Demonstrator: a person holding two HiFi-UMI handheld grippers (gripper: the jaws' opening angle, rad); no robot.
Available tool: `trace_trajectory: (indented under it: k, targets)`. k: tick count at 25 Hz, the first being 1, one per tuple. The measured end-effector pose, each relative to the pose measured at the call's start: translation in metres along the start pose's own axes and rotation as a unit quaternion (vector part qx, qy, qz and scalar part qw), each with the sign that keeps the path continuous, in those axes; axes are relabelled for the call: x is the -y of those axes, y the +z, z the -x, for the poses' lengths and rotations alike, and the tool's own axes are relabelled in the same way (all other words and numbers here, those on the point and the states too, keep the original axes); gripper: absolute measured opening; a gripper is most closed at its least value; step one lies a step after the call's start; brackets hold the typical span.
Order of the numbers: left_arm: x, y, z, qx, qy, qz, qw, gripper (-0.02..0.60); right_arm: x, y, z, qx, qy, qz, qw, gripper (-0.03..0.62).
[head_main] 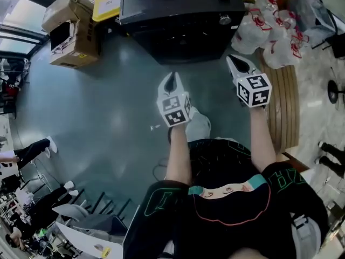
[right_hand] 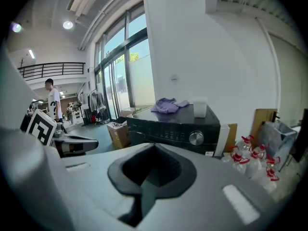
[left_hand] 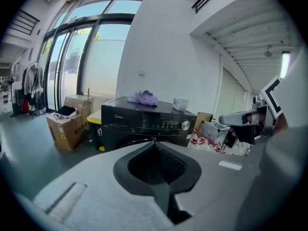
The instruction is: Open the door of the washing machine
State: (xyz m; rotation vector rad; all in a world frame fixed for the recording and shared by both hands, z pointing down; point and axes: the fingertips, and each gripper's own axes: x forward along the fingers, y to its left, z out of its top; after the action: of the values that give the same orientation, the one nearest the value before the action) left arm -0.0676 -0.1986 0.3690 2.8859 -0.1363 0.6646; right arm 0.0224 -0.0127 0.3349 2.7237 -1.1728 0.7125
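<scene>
Left tongs (left_hand: 154,141): jaws closed tight, nothing between them. Right tongs (right_hand: 154,146): the same, shut and empty. In the head view both are held out side by side over grey floor (head_main: 108,107). The left tongs (head_main: 171,80) sit mid-frame and the right tongs (head_main: 237,65) up and to their right. Both are short of the machine and touch nothing.

Washing machine (head_main: 180,15): black front-loader, top centre of the head view, and centre of both gripper views behind the jaw tips. Door (left_hand: 126,139): on the front face under the control strip, apparently closed. Only its upper arc shows, so I cannot tell the handle side.

Step in hand, as I judge it: the approach. To do it well, drop to door height, part one pair of jaws before arriving, catch the door's edge and pull along its swing, other pair kept clear.

Views differ:
- Head view: gives the gap to the machine and the bags (head_main: 269,31) at upper right.
- Gripper views: give the front panel, the dial (right_hand: 196,138) and the purple cloth (right_hand: 166,105) on the lid.
- Right gripper view: shows a person (right_hand: 52,97) standing at far left.
</scene>
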Motion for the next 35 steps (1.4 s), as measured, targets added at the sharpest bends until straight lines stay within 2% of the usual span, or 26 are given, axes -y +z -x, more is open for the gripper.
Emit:
trace_trajectory:
  k: [6,13,16,20,24,26,28,31,33,35]
  targets:
    - [-0.051,-0.014,-0.060,-0.039,0.011,0.034,0.9986,0.011,-0.018,0.002,-0.087,-0.046,0.037,0.021,0.998,0.003]
    - [-0.077,-0.050,-0.098,-0.088,0.021,0.063,0.9939,0.011,-0.001,-0.019,-0.136,-0.097,0.040,0.026,0.994,0.003]
    - [-0.075,-0.060,-0.120,-0.105,0.029,0.067,0.9918,0.011,0.006,-0.026,-0.161,-0.114,0.058,0.036,0.991,0.002]
    - [-0.077,-0.059,-0.160,-0.136,0.035,0.044,0.9890,0.012,0.016,-0.024,-0.210,-0.126,0.082,0.057,0.987,0.003]
    - [-0.088,-0.058,-0.190,-0.164,0.049,0.030,0.9848,0.012,0.014,-0.027,-0.251,-0.159,0.109,0.122,0.974,0.003]
    - [-0.093,-0.063,-0.213,-0.179,0.052,0.004,0.9825,0.014,0.016,-0.028,-0.265,-0.161,0.126,0.158,0.966,0.003]
    - [-0.100,-0.080,-0.226,-0.209,0.051,-0.014,0.9765,0.014,0.015,-0.036,-0.269,-0.169,0.138,0.182,0.959,0.003]
    - [-0.115,-0.104,-0.233,-0.246,0.052,-0.008,0.9678,0.015,0.010,-0.051,-0.271,-0.190,0.146,0.198,0.950,0.003]
    - [-0.123,-0.113,-0.240,-0.263,0.044,-0.023,0.9635,0.043,0.005,-0.059,-0.276,-0.202,0.150,0.211,0.944,0.053]
    - [-0.130,-0.121,-0.249,-0.282,0.029,-0.051,0.9577,0.119,0.002,-0.062,-0.281,-0.208,0.148,0.234,0.938,0.101]
